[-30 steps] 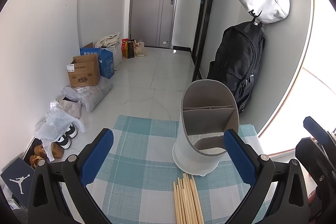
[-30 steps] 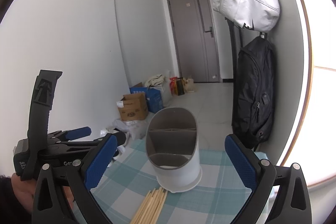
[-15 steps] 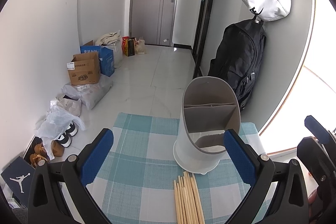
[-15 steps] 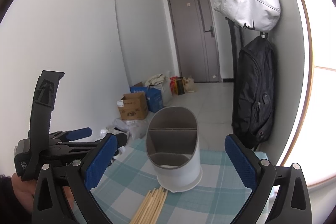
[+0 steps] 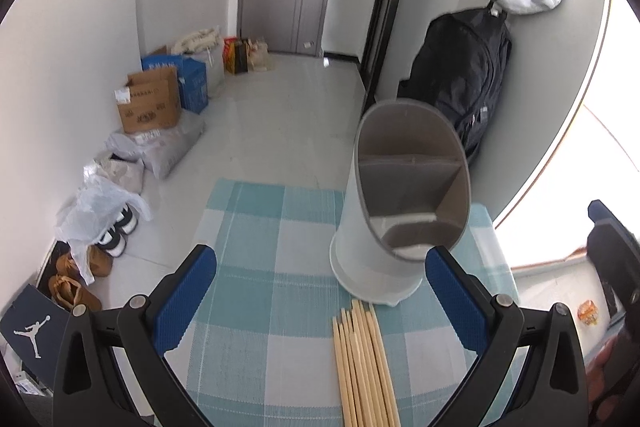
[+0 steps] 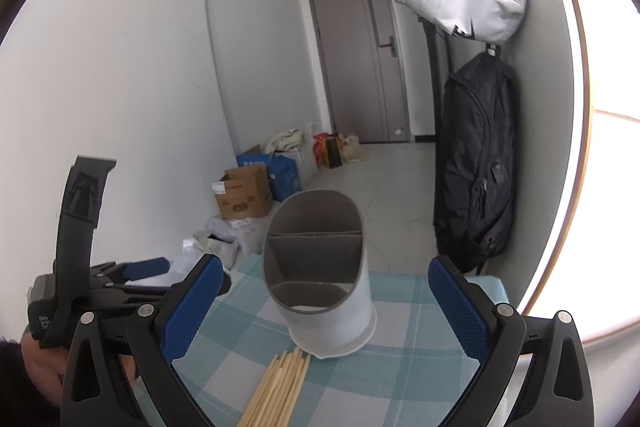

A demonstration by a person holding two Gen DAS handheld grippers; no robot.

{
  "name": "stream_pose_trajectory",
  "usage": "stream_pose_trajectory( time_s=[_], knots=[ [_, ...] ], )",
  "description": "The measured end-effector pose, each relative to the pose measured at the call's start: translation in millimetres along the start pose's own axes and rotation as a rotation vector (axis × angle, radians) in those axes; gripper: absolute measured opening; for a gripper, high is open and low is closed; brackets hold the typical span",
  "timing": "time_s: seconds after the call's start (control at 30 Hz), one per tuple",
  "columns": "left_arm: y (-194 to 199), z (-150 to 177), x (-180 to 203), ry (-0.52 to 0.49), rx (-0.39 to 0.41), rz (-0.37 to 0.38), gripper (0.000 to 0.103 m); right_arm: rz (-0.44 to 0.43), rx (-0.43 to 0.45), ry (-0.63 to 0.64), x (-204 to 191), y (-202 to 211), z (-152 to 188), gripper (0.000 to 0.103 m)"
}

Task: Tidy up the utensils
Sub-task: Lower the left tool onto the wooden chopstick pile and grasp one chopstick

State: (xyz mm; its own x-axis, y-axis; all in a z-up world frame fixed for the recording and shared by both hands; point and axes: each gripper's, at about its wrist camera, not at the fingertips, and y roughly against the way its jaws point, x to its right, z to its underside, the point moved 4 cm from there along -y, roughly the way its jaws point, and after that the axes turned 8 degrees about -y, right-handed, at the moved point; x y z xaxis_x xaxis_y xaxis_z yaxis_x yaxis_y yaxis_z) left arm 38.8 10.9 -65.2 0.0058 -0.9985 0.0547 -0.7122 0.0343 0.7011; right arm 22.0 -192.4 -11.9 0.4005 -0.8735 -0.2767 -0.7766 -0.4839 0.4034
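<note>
Both of my jaw sets are standing wide apart and gripping nothing: my left gripper (image 5: 320,299) and my right gripper (image 6: 326,305) are each hovering above the checked tablecloth (image 5: 256,331), blue pads spread to either side of the view.

Largest first: the tablecloth, in teal and white squares, is covering the table and filling the lower half of both wrist views. On it, the white utensil holder (image 5: 384,251) is standing upright; in the left wrist view it is sitting at about 1 o'clock from my left gripper's midpoint. Its grey interior is showing dividers that are splitting it into compartments, and nothing is showing inside them.

The bundle of wooden chopsticks (image 5: 364,363) is lying flat on the cloth at 6 o'clock from the holder, tips just beside its base rim; I cannot tell whether they are touching it.

In the right wrist view, my left gripper is appearing at 9 o'clock, with a hand (image 6: 40,367) wrapping its handle.
</note>
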Motion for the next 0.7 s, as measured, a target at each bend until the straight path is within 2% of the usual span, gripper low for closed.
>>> stream_pose_trajectory(
  time_s=[0.17,0.27,0.37,0.47,0.6,0.7],
  knots=[
    [-16.2,19.4,-6.0,-0.011,-0.116,0.010,0.102,0.033,-0.033,-0.017,11.3,-5.6,2.4,0.103],
    [-31.3,38.0,-5.8,-0.044,-0.219,0.020,0.101,0.036,-0.049,-0.033,16.8,-8.0,2.2,0.103],
    [-43.6,54.8,-3.4,-0.072,-0.317,0.044,0.095,0.029,-0.074,-0.055,21.5,-11.9,2.8,0.103],
    [-51.9,66.2,-1.3,-0.108,-0.393,0.032,0.094,0.023,-0.086,-0.068,23.3,-14.9,2.2,0.103],
    [-56.3,72.9,4.3,-0.121,-0.450,0.047,0.093,0.005,-0.093,-0.078,23.0,-16.4,1.0,0.103],
    [-59.1,75.0,9.2,-0.162,-0.484,-0.005,0.093,-0.009,-0.105,-0.105,26.4,-18.4,0.3,0.103]
  ],
)
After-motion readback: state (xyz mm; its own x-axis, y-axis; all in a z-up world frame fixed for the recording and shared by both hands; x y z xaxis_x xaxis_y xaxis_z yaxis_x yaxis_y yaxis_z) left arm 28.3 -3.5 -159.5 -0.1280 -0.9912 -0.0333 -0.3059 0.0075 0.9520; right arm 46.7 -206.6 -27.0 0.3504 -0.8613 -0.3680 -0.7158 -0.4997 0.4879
